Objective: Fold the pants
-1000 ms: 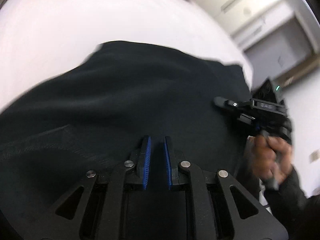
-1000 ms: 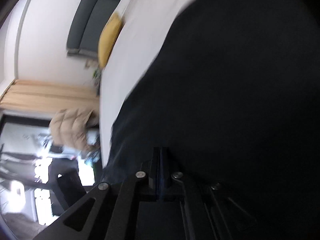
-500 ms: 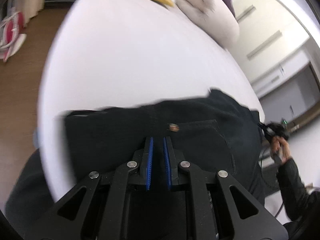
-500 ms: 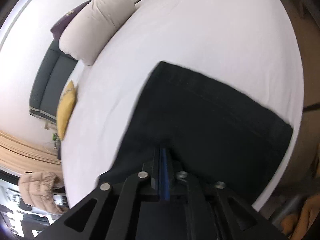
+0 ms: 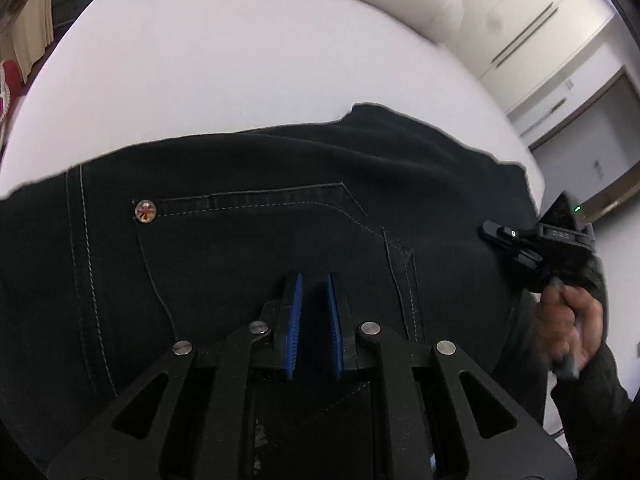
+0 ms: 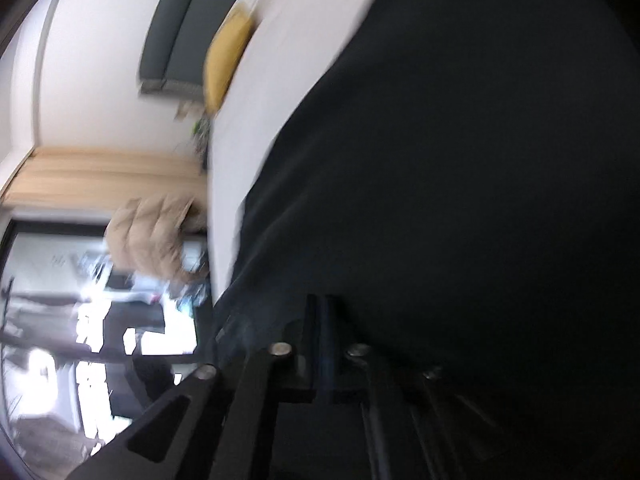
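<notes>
Both views swing back close over the dark denim pants [image 5: 280, 240], spread flat on the white bed [image 5: 240, 60], pocket side up for folding. Left hand-held gripper [image 5: 314, 320] angles steeply down, blue pads slightly apart, nothing between them. Right hand-held gripper [image 6: 322, 340] sits closed, low over cloth, hand [image 5: 568, 320] at the pants' edge.
</notes>
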Demonstrator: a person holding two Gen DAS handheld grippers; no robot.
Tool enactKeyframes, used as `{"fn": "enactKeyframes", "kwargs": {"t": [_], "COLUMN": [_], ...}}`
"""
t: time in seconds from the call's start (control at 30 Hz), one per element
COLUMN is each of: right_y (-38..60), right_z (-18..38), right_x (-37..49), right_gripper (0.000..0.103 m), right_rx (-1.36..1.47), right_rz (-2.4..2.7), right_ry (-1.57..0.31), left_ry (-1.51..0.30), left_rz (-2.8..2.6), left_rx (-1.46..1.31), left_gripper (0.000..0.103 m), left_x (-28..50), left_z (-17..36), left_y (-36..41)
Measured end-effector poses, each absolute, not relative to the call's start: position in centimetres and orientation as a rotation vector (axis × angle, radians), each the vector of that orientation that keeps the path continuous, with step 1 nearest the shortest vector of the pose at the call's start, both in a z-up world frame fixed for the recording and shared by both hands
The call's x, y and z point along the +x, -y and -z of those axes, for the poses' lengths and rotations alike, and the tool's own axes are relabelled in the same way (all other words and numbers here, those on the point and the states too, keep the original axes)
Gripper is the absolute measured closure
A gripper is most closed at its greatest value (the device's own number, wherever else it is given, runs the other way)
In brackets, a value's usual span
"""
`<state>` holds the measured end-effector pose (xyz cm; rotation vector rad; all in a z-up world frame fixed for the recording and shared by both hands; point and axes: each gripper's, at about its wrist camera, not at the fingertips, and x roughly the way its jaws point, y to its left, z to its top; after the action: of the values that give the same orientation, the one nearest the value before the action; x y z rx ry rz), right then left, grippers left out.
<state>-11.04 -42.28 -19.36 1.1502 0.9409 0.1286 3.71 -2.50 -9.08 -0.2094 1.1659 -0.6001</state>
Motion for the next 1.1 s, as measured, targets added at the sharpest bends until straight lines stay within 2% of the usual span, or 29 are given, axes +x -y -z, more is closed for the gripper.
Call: {"fn": "enactKeyframes", "kwargs": {"t": [0.13, 0.23, 0.27, 0.3, 0.33, 0.37, 0.4, 0.43, 0.47, 0.57, 0.67, 0.73, 0.87, 1.03, 1.1], "right_y": [51.7, 59.2, 61.6, 62.9, 64.0, 64.4, 64.6, 64.4, 64.2, 62.8, 63.6, 59.1, 58.7, 58.7, 58.8], "right_z": [18.8, 15.9, 14.4, 13.0, 11.6, 10.2, 8.8, 7.8, 7.2, 7.5, 10.9, 12.6, 15.6, 17.1, 17.1], "right_x": [-13.9, -15.1, -16.2, -17.3, -18.3, -19.5, -21.0, -22.3, -23.6, -25.9, -27.8, -24.6, -22.1, -22.5, -23.4], "right_gripper": [0.103, 0.103, 0.102, 0.096, 0.078, 0.055, 0.041, 0.023, 0.02, 0.02, 0.024, 0.026, 0.029, 0.029, 0.033], "right_rx": [1.17, 1.089, 1.034, 0.996, 0.974, 0.97, 0.976, 0.971, 0.957, 0.981, 1.114, 1.213, 1.308, 1.362, 1.379], "right_rz": [0.07, 0.315, 0.447, 0.529, 0.583, 0.596, 0.591, 0.601, 0.615, 0.595, 0.585, 0.571, 0.561, 0.522, 0.507], "right_ry": [-0.811, -0.747, -0.739, -0.736, -0.713, -0.671, -0.621, -0.593, -0.577, -0.588, -0.584, -0.591, -0.613, -0.582, -0.544], "left_ry": [-1.185, -1.187, -1.188, -1.189, -1.19, -1.19, -1.19, -1.191, -1.192, -1.195, -1.2, -1.202, -1.202, -1.204, -1.205], "left_rz": [0.622, 0.607, 0.598, 0.593, 0.589, 0.587, 0.586, 0.585, 0.584, 0.582, 0.579, 0.576, 0.567, 0.566, 0.568], "left_rx": [-0.272, -0.243, -0.237, -0.236, -0.237, -0.242, -0.246, -0.251, -0.255, -0.258, -0.258, -0.256, -0.249, -0.247, -0.248], "left_gripper": [0.091, 0.091, 0.091, 0.091, 0.091, 0.091, 0.091, 0.091, 0.091, 0.091, 0.091, 0.091, 0.091, 0.091, 0.091], "left_x": [4.3, 4.0, 3.9, 4.0, 3.9, 4.2, 4.3, 4.4, 4.4, 4.4, 4.1, 4.1, 4.2, 4.2, 4.2], "left_z": [9.6, 9.5, 9.4, 9.8, 9.8, 9.6, 9.6, 9.7, 9.7, 9.4, 9.0, 8.9, 9.1, 9.1, 9.1], "left_y": [0.9, 0.9, 1.1, 1.7, 1.6, 1.8, 1.8, 2.0, 1.9, 1.7, 1.2, 1.4, 1.9, 1.9, 1.9]}}
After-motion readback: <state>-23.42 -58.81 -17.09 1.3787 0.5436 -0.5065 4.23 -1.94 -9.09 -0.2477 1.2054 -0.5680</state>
